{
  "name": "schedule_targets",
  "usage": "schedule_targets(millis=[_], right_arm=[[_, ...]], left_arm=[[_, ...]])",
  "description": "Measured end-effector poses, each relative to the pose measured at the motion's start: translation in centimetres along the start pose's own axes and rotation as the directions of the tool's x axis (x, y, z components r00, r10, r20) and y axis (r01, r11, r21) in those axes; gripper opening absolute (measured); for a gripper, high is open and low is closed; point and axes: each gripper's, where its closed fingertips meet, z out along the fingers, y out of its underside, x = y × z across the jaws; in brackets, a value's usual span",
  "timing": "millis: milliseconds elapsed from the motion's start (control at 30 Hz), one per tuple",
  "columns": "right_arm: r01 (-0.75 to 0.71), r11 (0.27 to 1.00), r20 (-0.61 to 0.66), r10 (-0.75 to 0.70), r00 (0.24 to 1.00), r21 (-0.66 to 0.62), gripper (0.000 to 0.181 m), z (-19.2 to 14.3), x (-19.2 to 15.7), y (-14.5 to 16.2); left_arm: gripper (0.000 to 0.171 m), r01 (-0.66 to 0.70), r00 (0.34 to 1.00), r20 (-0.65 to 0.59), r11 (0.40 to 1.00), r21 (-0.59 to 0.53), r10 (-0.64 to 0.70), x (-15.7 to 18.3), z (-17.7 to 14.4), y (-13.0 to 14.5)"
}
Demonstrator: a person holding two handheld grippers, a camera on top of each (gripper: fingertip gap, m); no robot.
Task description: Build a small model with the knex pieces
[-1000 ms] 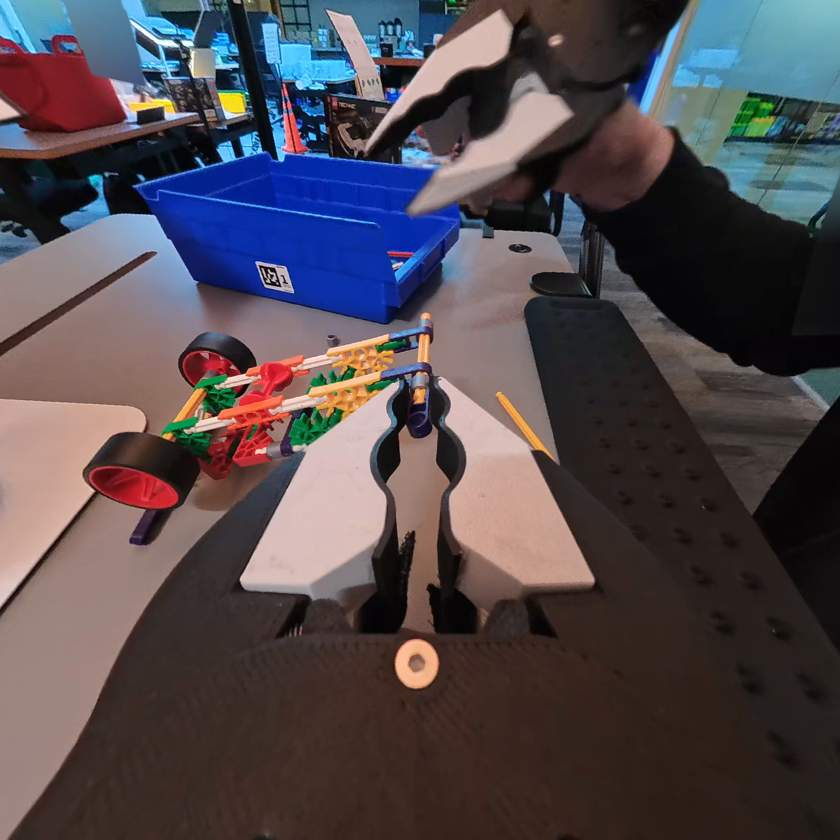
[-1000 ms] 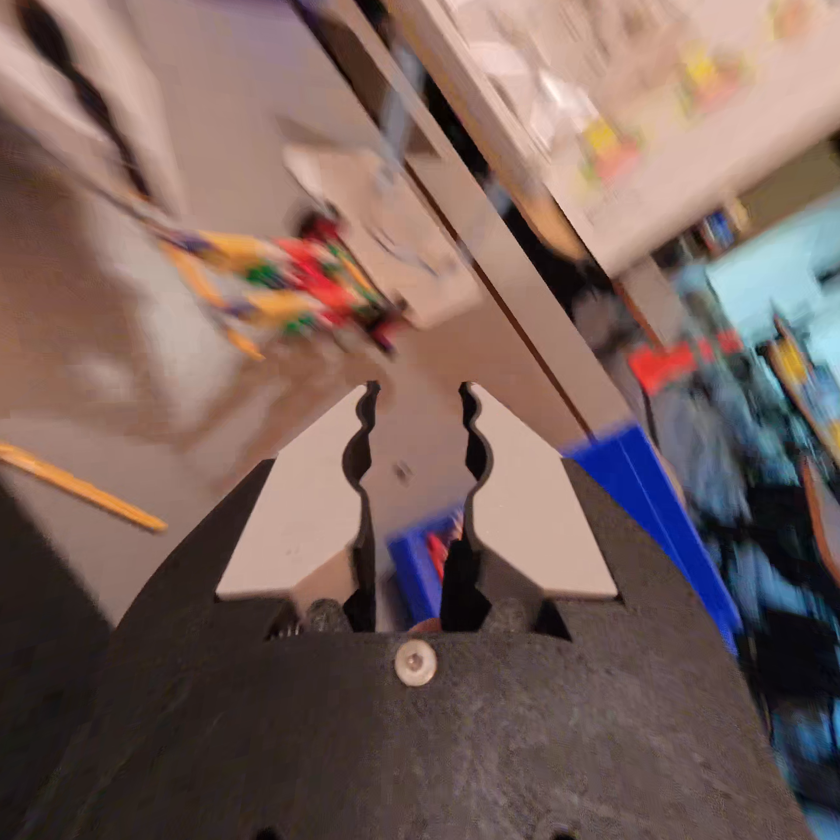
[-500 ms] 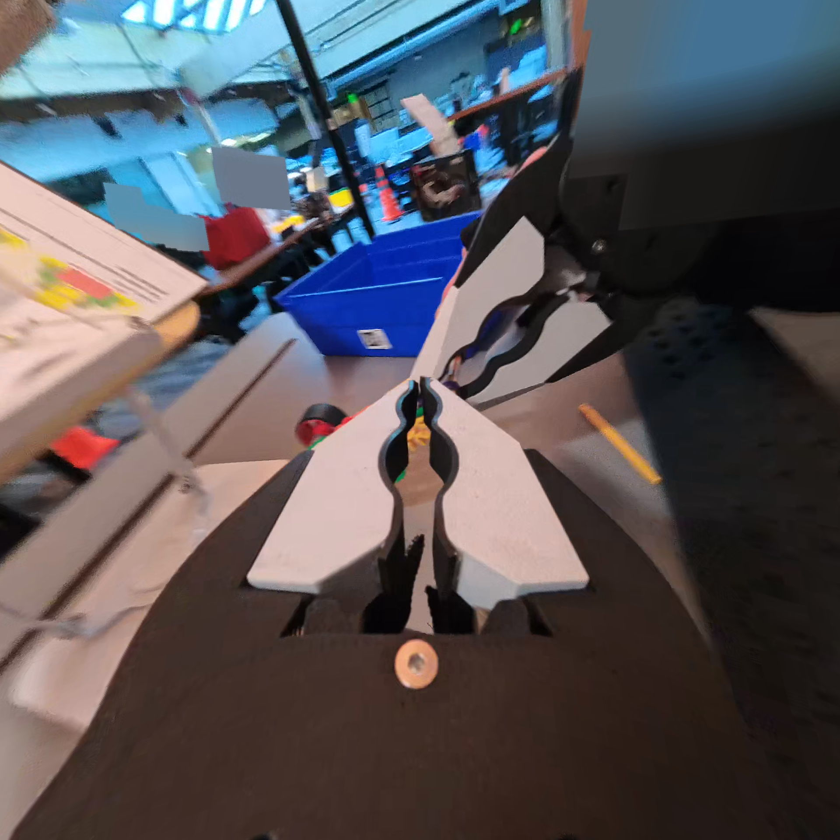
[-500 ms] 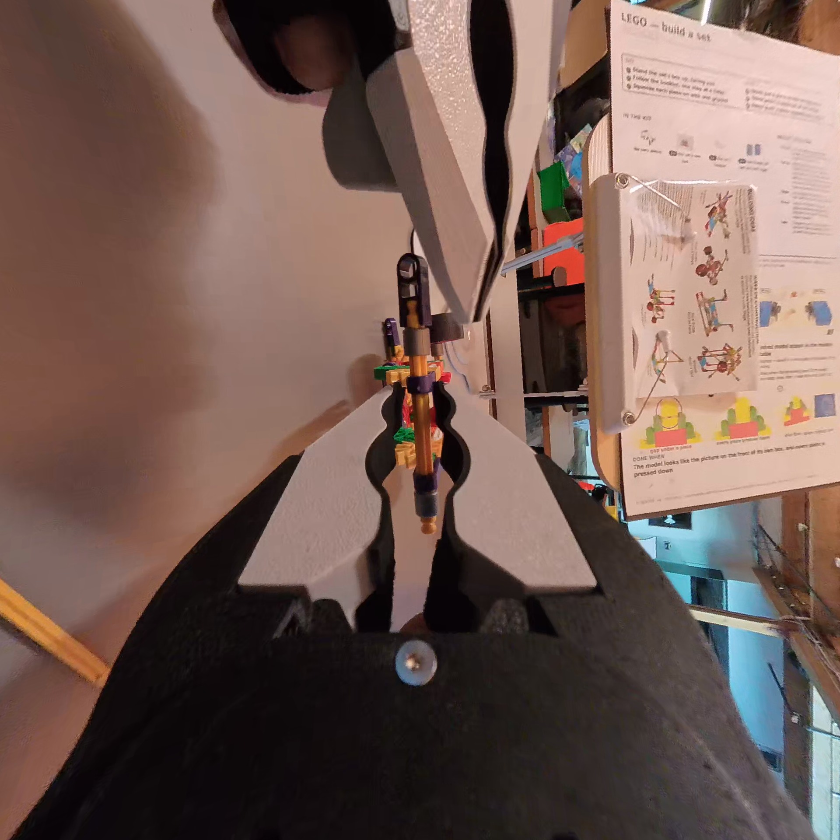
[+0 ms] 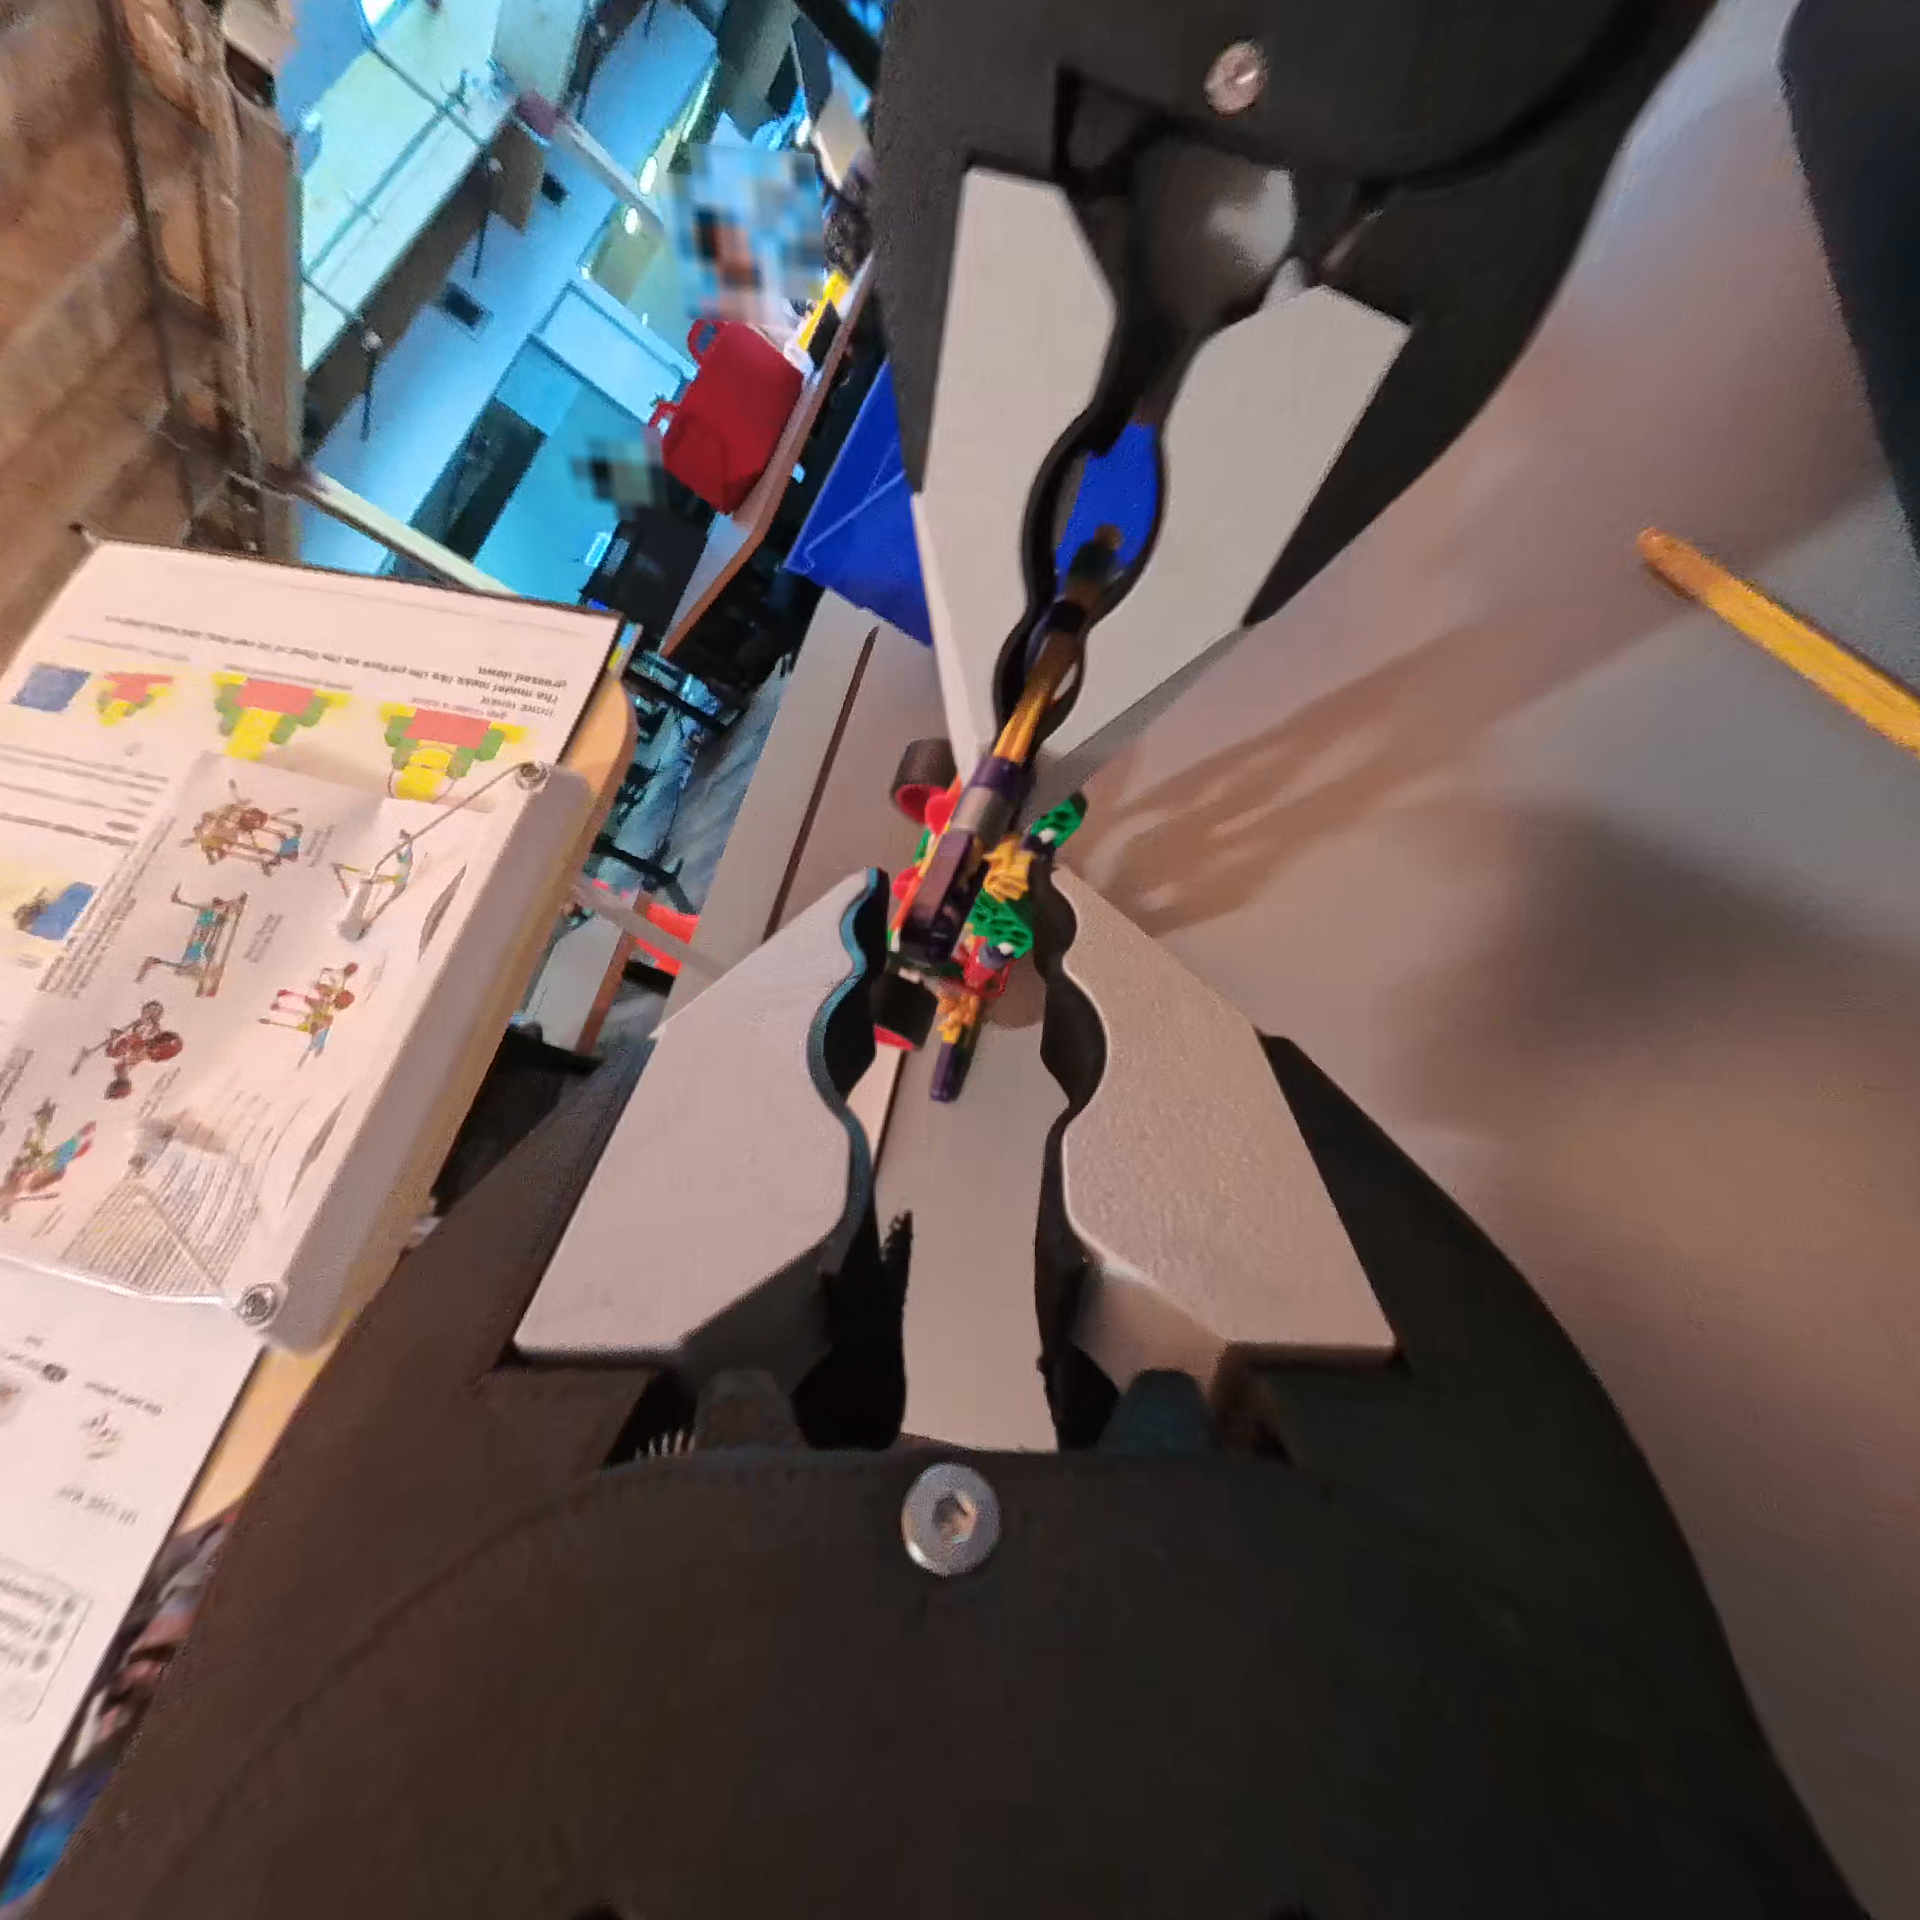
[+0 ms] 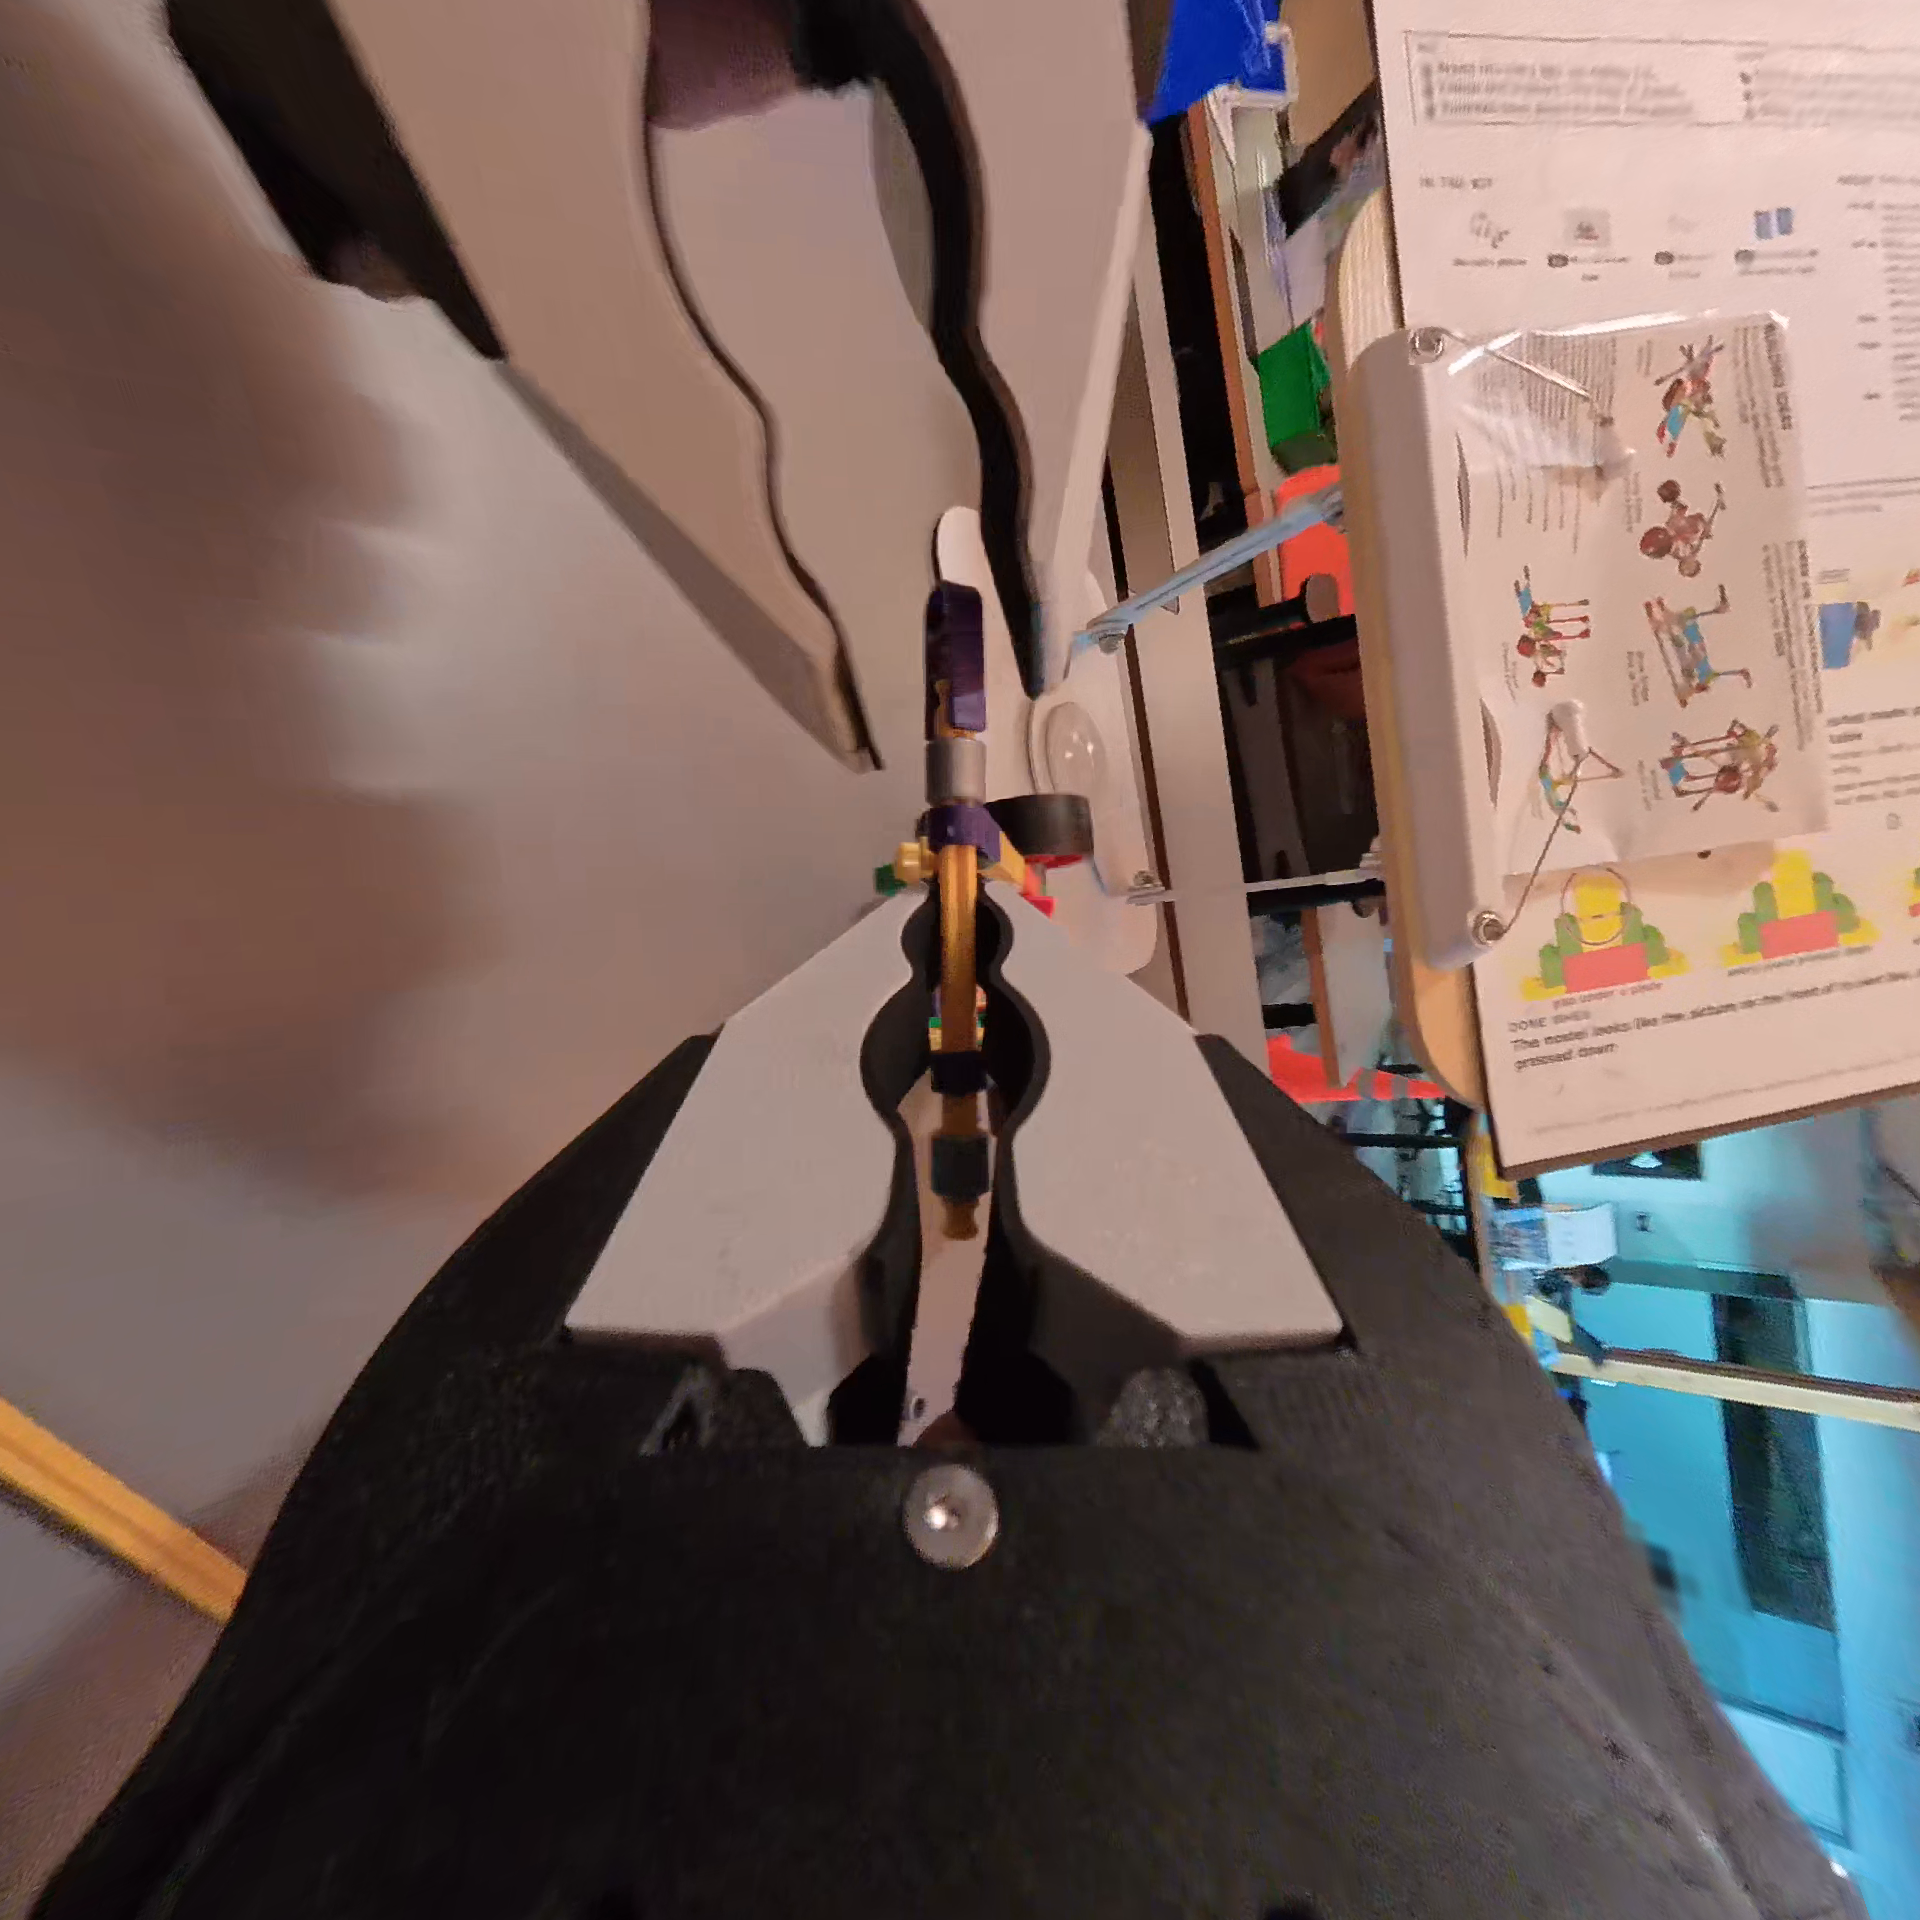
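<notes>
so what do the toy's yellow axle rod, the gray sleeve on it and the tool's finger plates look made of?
Yellow rod: glossy moulded plastic by its sheen, clamped in the right tool.
Gray sleeve: smooth satin cylinder, plastic or metal; can't tell.
Finger plates: light gray with a fine grainy matte texture, maybe coated metal or printed plastic. The left tool is open.

A workshop or maker lab: a grey worktable [image 5: 1558, 935], a blue parts bin [image 5: 862, 520], a stand holding illustrated building-instruction sheets [image 6: 1662, 623], a rough brick wall [image 5: 104, 260], and further desks behind carrying a red bag [image 5: 727, 416] and shelves of supplies.
</notes>
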Motion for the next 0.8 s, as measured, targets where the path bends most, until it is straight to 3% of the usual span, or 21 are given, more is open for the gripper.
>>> schedule_targets(millis=[67, 133, 200, 300, 533, 733, 800], right_arm=[[0.001, 1.0, -0.014, -0.001, 1.0, 0.008, 0.0, 0.0, 0.0, -0.2], [0.005, 1.0, -0.022, -0.004, 1.0, 0.004, 0.0, 0.1, 0.1, -0.3], [0.03, 1.0, -0.027, -0.03, 0.999, -0.007, 0.0, 0.1, 0.0, -0.3], [0.062, 0.998, -0.034, -0.062, 0.997, -0.016, 0.0, 0.3, -0.3, -0.3], [0.046, 0.994, -0.04, -0.051, 0.998, -0.102, 0.0, 1.6, -1.2, 1.0], [-0.146, 0.979, -0.085, 0.135, 0.987, -0.144, 0.0, 3.4, -0.3, 1.7], [-0.217, 0.966, -0.096, 0.204, 0.974, -0.144, 0.0, 3.9, 0.2, 1.8]], left_arm=[[0.027, -0.074, 0.995, 0.067, 0.996, -0.057, 0.078, -1.4, 0.2, 0.9], [0.012, -0.09, 0.995, 0.032, 0.994, -0.063, 0.092, -0.9, 0.3, 1.2], [0.01, -0.158, 0.985, 0.055, 0.983, -0.098, 0.164, -0.9, 0.5, 1.6], [0.012, -0.037, 0.999, -0.033, 0.997, -0.067, 0.035, -0.1, 0.2, 1.2], [0.006, 0.001, 0.997, -0.075, 0.986, -0.165, -0.013, 1.3, 1.1, 3.3], [0.006, 0.114, 0.993, 0.062, 0.964, -0.242, -0.102, -0.4, 2.2, 5.0], [0.006, 0.226, 0.974, 0.091, 0.941, -0.253, -0.209, -1.2, 2.5, 5.3]])
